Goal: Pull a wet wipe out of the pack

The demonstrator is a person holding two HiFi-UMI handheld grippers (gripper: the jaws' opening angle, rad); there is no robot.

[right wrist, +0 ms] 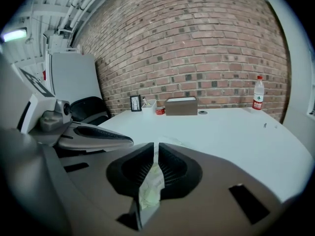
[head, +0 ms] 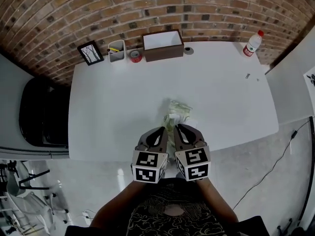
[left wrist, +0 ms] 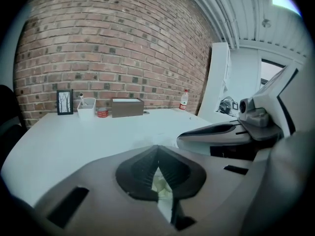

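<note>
Close to the front edge of the surface (head: 118, 97), about midway along it: pack (head: 180, 107), pale green and white, crumpled, with a narrow strip running from it to the gripper tips.

Just in front of the pack, side by side with tips close together and marker cubes out past the front edge: left gripper (left wrist: 157, 150) and right gripper (right wrist: 155, 149).

Right gripper pinched nearly shut, only a thin slit left between the jaws. Caught in that slit, a crumpled pale green sheet (right wrist: 150, 191), bunched back between the pads.

Left gripper closed too, jaws touching at the tips, with the same sort of pale green sheet (left wrist: 161, 183) wedged behind them. Wipe or pack wrapper: not to be told from any view.

Along the far edge, well apart from the pack:
- brown box (head: 163, 44) with a white inside
- red tape (head: 136, 56) just left of the box
- white cup (head: 116, 50) beside the tape
- black frame (head: 90, 52) near the far left corner
- bottle (head: 252, 44) with a red cap at the far right corner

Beyond the far edge, a brick wall (head: 147, 4). Off the left edge, a black chair (head: 42, 112).
</note>
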